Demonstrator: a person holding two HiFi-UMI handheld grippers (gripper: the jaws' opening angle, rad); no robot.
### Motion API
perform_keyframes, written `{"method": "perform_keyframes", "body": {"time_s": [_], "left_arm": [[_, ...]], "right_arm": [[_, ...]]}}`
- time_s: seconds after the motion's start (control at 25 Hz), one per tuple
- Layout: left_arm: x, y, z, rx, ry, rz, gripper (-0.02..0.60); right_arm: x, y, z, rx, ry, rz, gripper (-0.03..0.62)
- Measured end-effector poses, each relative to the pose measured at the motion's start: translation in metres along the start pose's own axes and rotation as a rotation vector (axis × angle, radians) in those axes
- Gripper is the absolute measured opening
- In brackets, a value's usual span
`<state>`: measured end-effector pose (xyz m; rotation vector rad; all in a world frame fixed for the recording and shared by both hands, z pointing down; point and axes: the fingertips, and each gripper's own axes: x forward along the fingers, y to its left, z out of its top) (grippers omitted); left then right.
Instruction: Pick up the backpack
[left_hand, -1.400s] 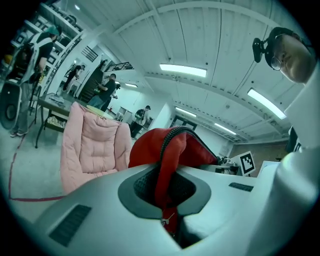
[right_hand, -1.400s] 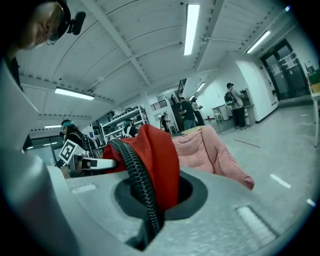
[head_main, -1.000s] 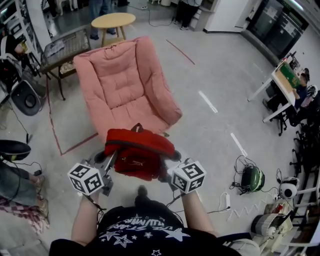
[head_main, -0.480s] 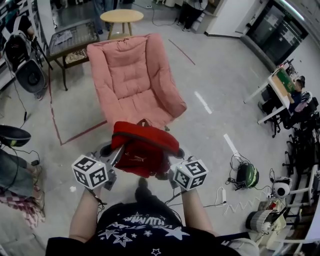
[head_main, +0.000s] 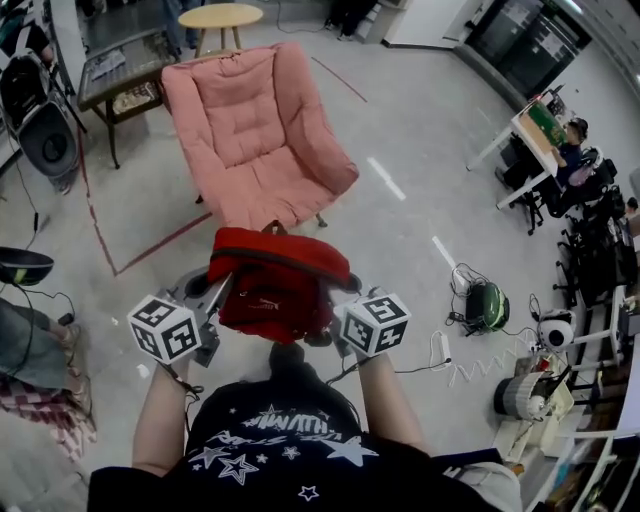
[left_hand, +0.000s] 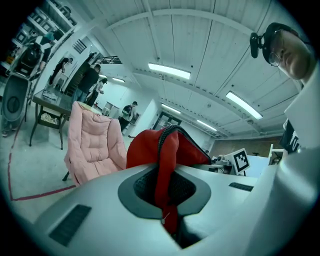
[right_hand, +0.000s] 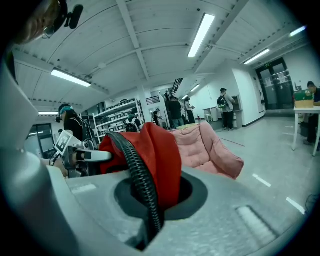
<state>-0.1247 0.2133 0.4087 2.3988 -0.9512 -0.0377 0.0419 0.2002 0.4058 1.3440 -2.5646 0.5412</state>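
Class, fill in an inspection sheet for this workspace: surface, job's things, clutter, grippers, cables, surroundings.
Surface: grey floor, red tape line.
Job's things: red backpack, held up before the pink armchair.
Clutter: green device on the floor at right.
Grippers: left gripper and right gripper each shut on backpack fabric.
Cables: white coiled cable beside the green device.
Surroundings: round table, fan, person at a desk.

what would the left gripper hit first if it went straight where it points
The red backpack that the left gripper is shut on; beyond it, probably the pink armchair, though depth is unclear.
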Motion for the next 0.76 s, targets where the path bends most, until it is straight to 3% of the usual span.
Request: {"method": "perform_keyframes", "body": {"time_s": [0.36, 0.76], "left_arm": [[-0.042, -0.025, -0.034, 0.003, 0.024, -0.053, 0.017], [-0.060, -0.046, -0.065, -0.021, 0.061, -0.052, 0.017]], "right_arm": [[-0.045, 0.035, -0.033, 0.010, -0.004, -0.042, 0.006], [-0.074, 0.047, -0.061, 0.028, 0.031, -0.046, 0.006]]}}
